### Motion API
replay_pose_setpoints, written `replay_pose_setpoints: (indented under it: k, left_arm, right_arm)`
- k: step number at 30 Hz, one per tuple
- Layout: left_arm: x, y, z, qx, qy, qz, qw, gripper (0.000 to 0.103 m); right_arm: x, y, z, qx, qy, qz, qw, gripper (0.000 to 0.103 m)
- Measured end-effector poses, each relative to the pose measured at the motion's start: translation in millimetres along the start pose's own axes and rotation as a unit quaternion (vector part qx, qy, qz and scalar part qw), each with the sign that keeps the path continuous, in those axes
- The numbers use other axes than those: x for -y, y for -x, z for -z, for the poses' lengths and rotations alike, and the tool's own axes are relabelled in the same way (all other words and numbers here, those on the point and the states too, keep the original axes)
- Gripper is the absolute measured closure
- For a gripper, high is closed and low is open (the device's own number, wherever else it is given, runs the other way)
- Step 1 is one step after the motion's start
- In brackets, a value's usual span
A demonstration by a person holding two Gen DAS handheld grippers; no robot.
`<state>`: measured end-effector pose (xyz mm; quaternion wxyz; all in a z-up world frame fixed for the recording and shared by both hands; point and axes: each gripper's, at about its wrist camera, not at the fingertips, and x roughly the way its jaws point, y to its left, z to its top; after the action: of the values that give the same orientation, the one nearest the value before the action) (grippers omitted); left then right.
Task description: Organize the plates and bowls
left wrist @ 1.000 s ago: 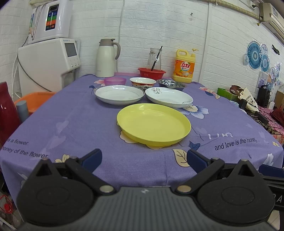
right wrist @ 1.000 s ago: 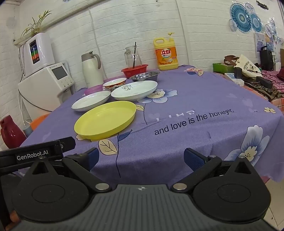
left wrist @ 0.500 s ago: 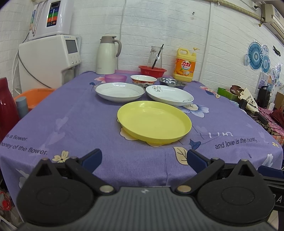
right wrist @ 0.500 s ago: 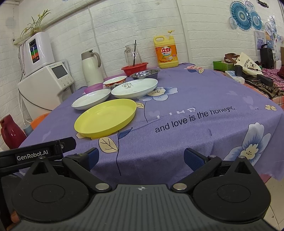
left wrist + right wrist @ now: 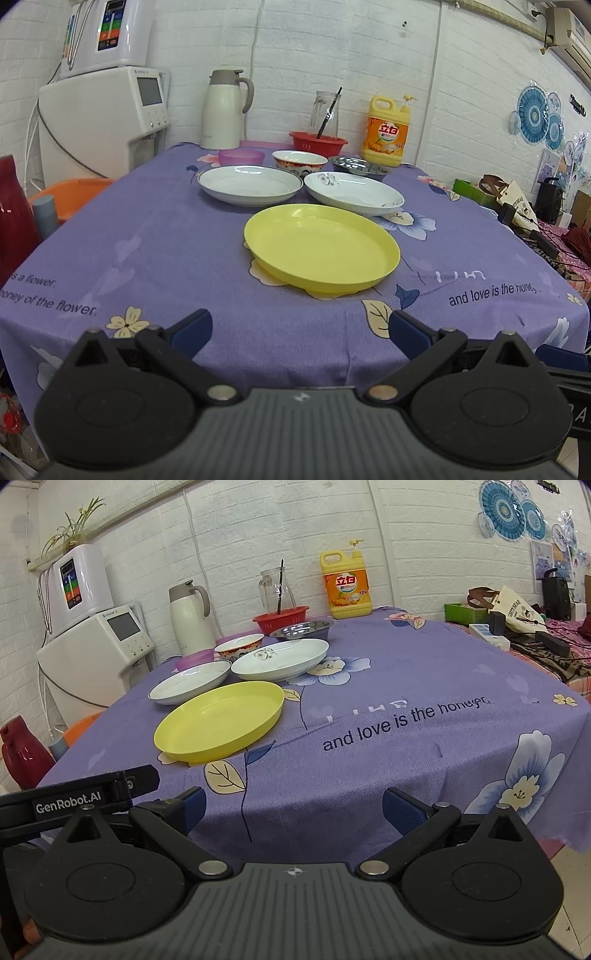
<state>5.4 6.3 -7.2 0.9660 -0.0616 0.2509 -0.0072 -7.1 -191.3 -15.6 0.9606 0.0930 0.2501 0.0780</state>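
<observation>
A yellow plate point(image 5: 321, 247) lies on the purple tablecloth nearest me; it also shows in the right wrist view point(image 5: 219, 722). Behind it are two white plates, one on the left point(image 5: 250, 180) and one on the right point(image 5: 353, 187). Further back stand a purple bowl point(image 5: 241, 157), a patterned bowl point(image 5: 300, 159) and a steel bowl point(image 5: 359, 165). My left gripper point(image 5: 300, 330) is open and empty at the table's front edge. My right gripper point(image 5: 293, 806) is open and empty to the right of the left one.
A red basket point(image 5: 318, 141), glass jug point(image 5: 326, 114), detergent bottle point(image 5: 386, 133) and white thermos point(image 5: 221, 109) stand at the back by the wall. A water dispenser point(image 5: 99, 118) and orange stool point(image 5: 70, 192) are left of the table point(image 5: 147, 236). Cluttered bags point(image 5: 517, 199) lie to the right.
Both grippers have dropped slightly lower, so the table looks flatter. The dishes have not moved. Both grippers stay open.
</observation>
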Motion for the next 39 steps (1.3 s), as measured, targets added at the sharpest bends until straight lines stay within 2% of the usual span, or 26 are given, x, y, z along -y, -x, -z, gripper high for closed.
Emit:
replay_pose_setpoints:
  k: [9, 14, 16, 20, 23, 26, 31, 35, 39]
  left_arm:
    - [-3, -8, 3, -0.010, 0.001, 0.001, 0.9999, 0.002]
    - [-4, -28, -4, -0.037, 0.007, 0.016, 0.9992, 0.002]
    - [-5, -30, -8, -0.033, 0.009, 0.025, 0.9991, 0.002]
    - [-9, -34, -7, -0.023, 0.011, 0.016, 0.9995, 0.002]
    - [-19, -42, -7, -0.033, 0.023, 0.018, 0.9990, 0.002]
    - [-33, -49, -13, -0.035, 0.052, 0.029, 0.9976, 0.002]
    - [-56, -61, -35, -0.034, 0.088, 0.035, 0.9949, 0.002]
    - [-69, -80, -51, -0.047, 0.101, 0.023, 0.9935, 0.002]
    - [-74, -107, -63, -0.069, 0.099, 0.006, 0.9927, 0.002]
  right_arm:
    - [1, -5, 3, -0.005, 0.000, -0.002, 1.000, 0.000]
    - [1, -16, 6, -0.028, 0.007, -0.006, 1.000, 0.000]
    - [-1, -18, 6, -0.034, 0.018, -0.011, 0.999, 0.000]
    - [-4, -15, 9, -0.020, 0.041, -0.002, 0.999, 0.000]
    - [1, -19, 10, -0.023, 0.038, 0.005, 0.999, 0.000]
    - [8, -26, 9, -0.032, 0.015, -0.019, 0.999, 0.000]
    - [5, -40, -11, -0.036, 0.010, -0.011, 0.999, 0.000]
    - [-14, -62, -37, -0.037, 0.057, -0.001, 0.998, 0.000]
    - [-33, -102, -60, -0.059, 0.100, -0.005, 0.993, 0.000]
